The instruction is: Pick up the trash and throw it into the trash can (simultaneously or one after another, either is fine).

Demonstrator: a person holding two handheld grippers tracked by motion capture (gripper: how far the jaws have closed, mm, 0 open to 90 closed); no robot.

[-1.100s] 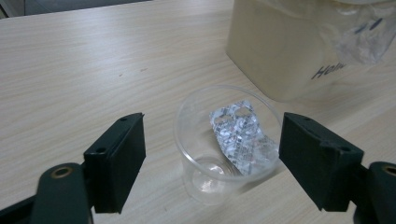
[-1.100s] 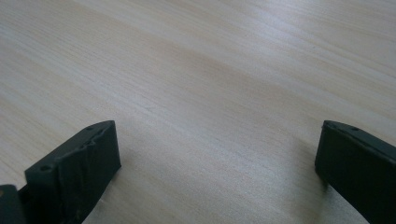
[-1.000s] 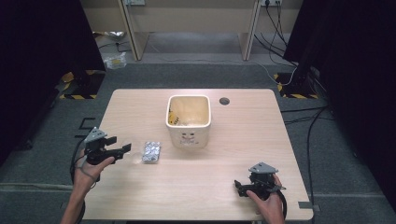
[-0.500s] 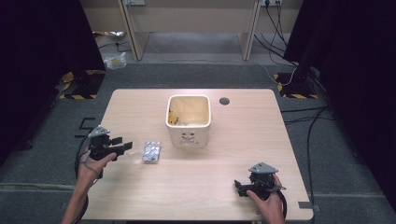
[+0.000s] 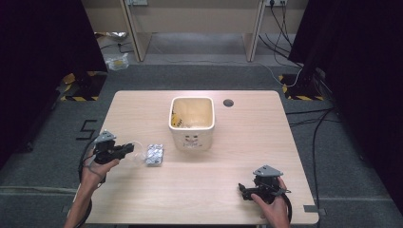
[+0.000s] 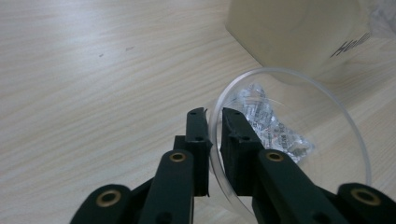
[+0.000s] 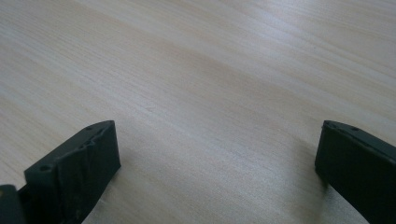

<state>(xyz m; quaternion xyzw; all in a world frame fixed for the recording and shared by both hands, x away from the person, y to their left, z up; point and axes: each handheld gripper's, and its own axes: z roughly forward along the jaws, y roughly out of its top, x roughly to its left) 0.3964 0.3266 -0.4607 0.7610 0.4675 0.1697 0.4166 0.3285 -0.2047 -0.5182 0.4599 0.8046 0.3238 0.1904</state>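
I have the clear cup (image 6: 289, 140) pinched by its rim in my left gripper (image 6: 214, 140), one jaw inside the wall and one outside, just left of the cream bin (image 5: 192, 122). It now hangs tipped on its side, mouth toward the bin. A second ago that gripper sat farther from me and lower. It has since drawn back and risen, so I judge the cup lifted off the table (image 5: 142, 199). The foil blister pack (image 5: 154, 154) has not shifted, lying between cup and bin. My right gripper (image 5: 243, 191), well right of the bin, stays put, jaws wide over bare wood.
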